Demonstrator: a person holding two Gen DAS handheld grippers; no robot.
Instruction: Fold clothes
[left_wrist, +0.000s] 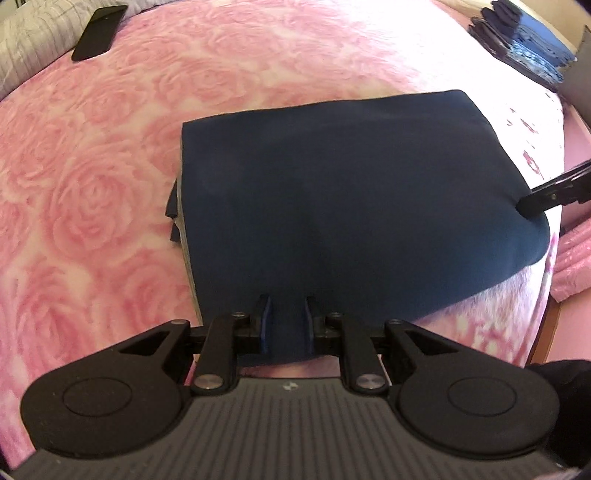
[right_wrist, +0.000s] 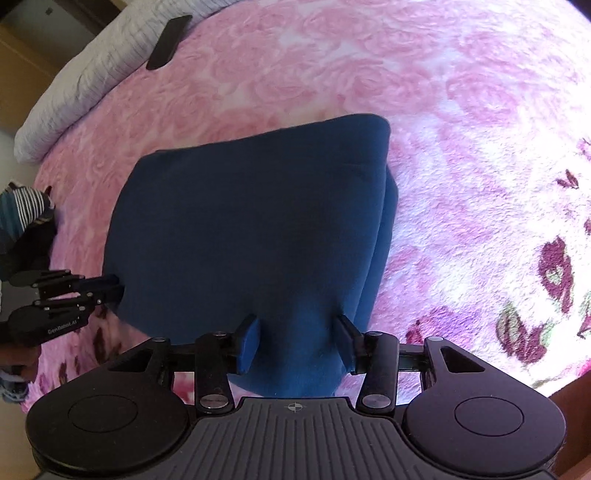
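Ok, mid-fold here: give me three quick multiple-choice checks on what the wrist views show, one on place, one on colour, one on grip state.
1. Where does the phone lie?
A. on the garment
B. on the blanket's far side, by the grey pillow
C. on the floor

2. What colour is the folded garment?
A. dark blue
B. red
C. white

3. What is the left hand-held gripper doing?
A. hanging open, clear of the cloth
B. pinching the phone
C. closed on the garment's near edge

Key: 1 B, it rests far off on the pink rose blanket next to the pillow; 2 A, both views show navy cloth; 3 C, cloth bunches between its fingers, as with the right hand-held gripper.
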